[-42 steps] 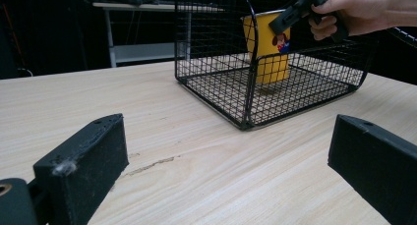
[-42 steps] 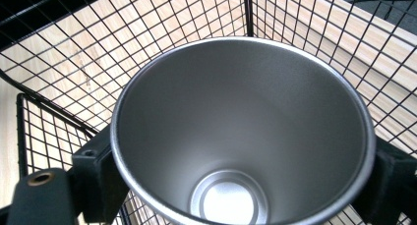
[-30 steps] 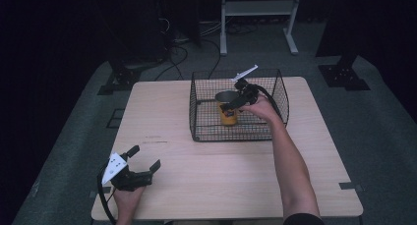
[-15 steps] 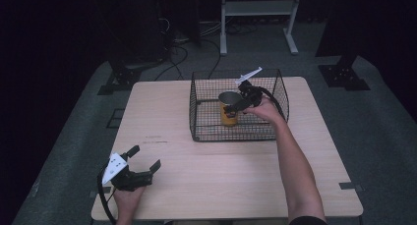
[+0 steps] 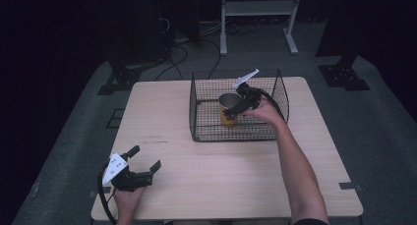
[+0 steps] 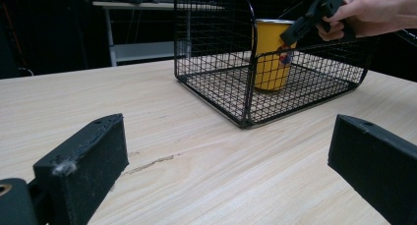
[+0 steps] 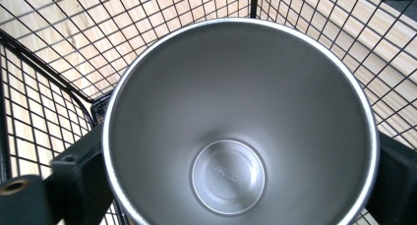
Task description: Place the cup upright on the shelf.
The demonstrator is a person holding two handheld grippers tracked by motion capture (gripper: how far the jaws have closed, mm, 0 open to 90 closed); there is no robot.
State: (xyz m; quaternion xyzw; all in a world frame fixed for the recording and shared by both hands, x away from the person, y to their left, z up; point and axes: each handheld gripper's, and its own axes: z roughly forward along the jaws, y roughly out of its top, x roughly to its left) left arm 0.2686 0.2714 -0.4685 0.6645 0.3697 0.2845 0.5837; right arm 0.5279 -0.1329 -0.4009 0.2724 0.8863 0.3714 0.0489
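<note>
Inside the wire basket point(image 5: 206, 131), the right claw point(image 5: 235, 107) hides the yellow cup's point(image 5: 227, 119) rim.

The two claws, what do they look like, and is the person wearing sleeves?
Both are black handheld tools. The left claw has two blocky matt black jaws with some lint, a white-grey three-cornered plate on top and a black cable looping off the table edge. The right claw carries the same pale plate and a black cable. Both forearms are bare; no sleeves show.

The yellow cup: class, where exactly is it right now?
In the high view the yellow cup stands upright inside the black wire basket at the table's far side, with the right gripper around its rim.
</note>
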